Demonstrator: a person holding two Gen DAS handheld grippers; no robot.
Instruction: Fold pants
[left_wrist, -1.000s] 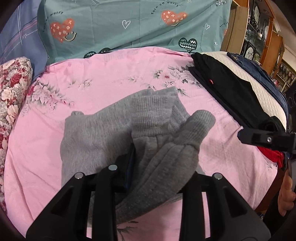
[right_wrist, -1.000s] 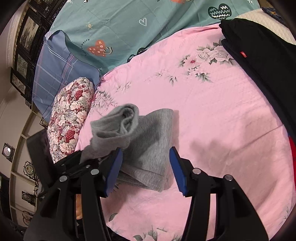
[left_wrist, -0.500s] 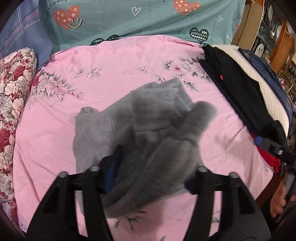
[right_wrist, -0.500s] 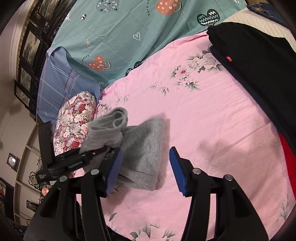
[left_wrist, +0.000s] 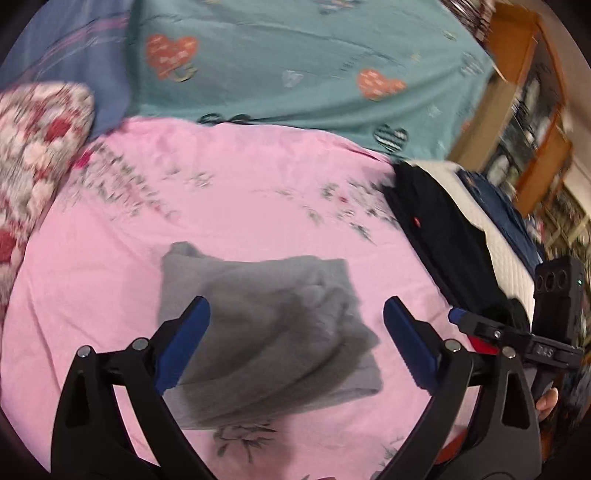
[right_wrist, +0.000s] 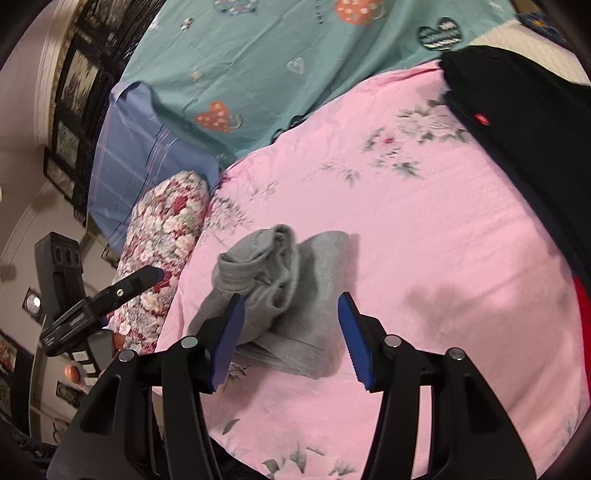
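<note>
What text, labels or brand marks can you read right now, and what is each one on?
"DAS": my best reading of the small white letters on the plate on the right claw body.
Teal sheet: small dark lettering, too blurred to read.
Red tab on the black garment: too small to read any text.
Nothing else is legible.

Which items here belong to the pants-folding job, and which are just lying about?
Part of the job:
- grey pants, lying folded on the pink sheet
- left gripper, jaws just opened, nothing held
- right gripper

Lying about:
- black clothes stack
- floral pillow
- teal heart blanket
</note>
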